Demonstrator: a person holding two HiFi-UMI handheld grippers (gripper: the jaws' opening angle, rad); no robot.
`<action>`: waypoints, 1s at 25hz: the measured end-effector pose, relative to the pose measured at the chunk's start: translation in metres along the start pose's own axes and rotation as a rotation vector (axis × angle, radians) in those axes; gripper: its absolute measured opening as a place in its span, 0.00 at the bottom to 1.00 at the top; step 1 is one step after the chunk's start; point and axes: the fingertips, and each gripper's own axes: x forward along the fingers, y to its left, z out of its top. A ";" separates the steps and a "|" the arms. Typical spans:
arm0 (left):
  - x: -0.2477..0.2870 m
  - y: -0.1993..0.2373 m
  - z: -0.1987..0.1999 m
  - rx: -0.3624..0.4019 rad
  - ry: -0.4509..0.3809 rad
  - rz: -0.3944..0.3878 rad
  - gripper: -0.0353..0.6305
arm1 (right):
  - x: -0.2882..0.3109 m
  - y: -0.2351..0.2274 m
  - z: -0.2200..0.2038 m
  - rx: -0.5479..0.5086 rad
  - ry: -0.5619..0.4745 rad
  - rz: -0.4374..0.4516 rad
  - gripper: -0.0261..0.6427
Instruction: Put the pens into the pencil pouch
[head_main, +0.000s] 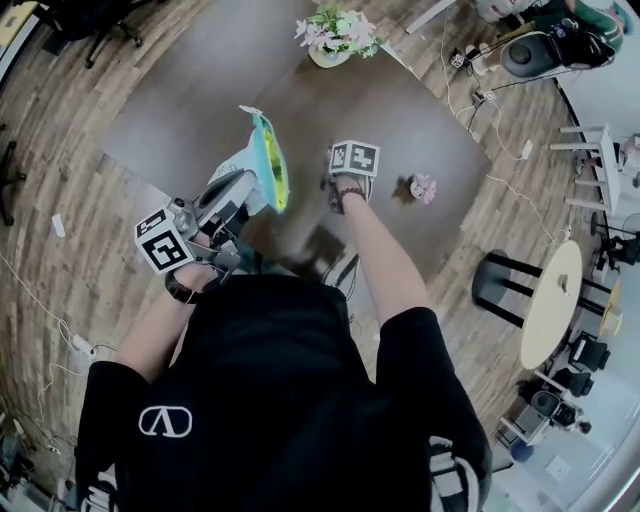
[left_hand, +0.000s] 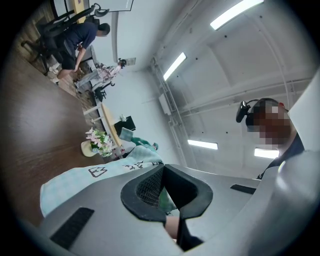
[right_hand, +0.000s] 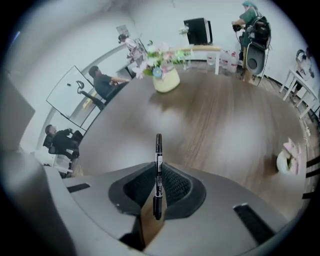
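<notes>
My left gripper (head_main: 246, 183) is shut on the edge of a light blue checked pencil pouch (head_main: 266, 158) and holds it up above the brown table (head_main: 190, 90); the pouch's yellow-green inside faces right. In the left gripper view the pouch fabric (left_hand: 95, 175) is pinched where the left gripper (left_hand: 167, 202) closes. My right gripper (head_main: 350, 190) hangs over the table just right of the pouch, pointing steeply down. In the right gripper view the right gripper (right_hand: 158, 182) is shut on a black pen (right_hand: 158, 167), whose tip sticks out past the jaws.
A pot of pink and white flowers (head_main: 335, 35) stands at the table's far edge. A small flower pot (head_main: 424, 188) sits to the right of my right gripper. Beyond the table's right side are a round table (head_main: 552, 300) and stools.
</notes>
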 end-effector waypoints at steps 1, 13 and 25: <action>0.001 -0.002 0.001 0.001 0.005 -0.009 0.06 | -0.016 0.007 0.015 -0.007 -0.059 0.013 0.10; 0.052 -0.029 -0.006 0.004 0.093 -0.132 0.06 | -0.304 0.078 0.124 -0.246 -0.927 0.043 0.10; 0.090 -0.053 -0.016 -0.007 0.147 -0.202 0.06 | -0.428 0.094 0.084 -0.373 -1.307 -0.034 0.10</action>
